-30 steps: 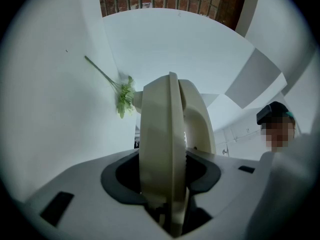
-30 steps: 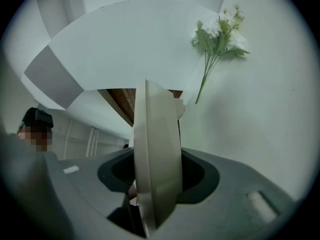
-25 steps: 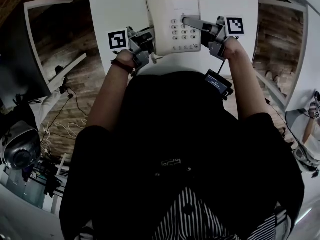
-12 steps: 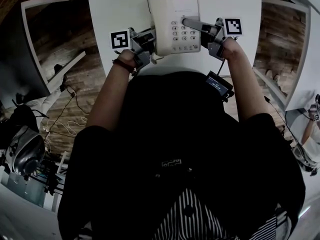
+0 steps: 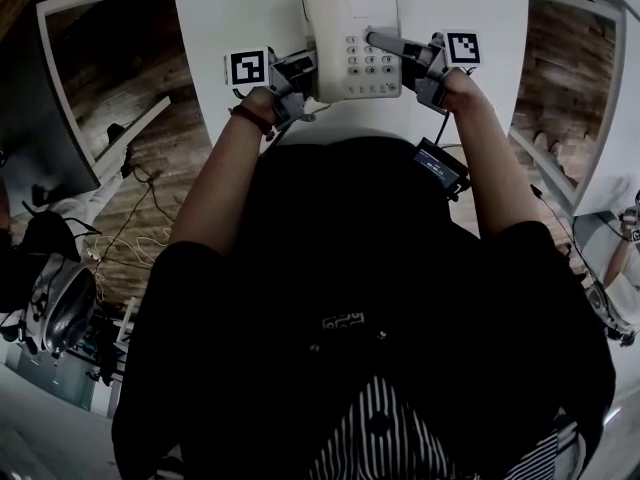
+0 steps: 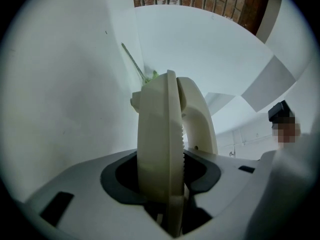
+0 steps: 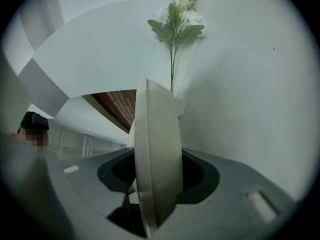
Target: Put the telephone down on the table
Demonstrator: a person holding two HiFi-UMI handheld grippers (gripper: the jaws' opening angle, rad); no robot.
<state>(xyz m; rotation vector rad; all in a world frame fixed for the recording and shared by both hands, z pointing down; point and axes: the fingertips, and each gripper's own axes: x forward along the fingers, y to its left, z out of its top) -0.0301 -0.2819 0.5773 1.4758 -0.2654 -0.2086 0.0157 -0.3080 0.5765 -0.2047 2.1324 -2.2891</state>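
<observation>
If one grip releases before the other, the telephone [image 5: 335,18] could tip and jolt its handset [image 6: 197,114] loose onto the white table [image 5: 230,8]. It lies at the upper centre of the head view, over the table. The left gripper [image 5: 298,73] pinches its left rim, and the right gripper [image 5: 385,44] pinches its right rim, reaching across the keypad [image 5: 360,66].

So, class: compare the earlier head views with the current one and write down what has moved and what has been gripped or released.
The telephone, carried between the left gripper and the right gripper, has shifted slightly away from the person and looks smaller, apparently lowering toward the table. Nothing was taken or released: both grippers stay clamped on its edges.
</observation>
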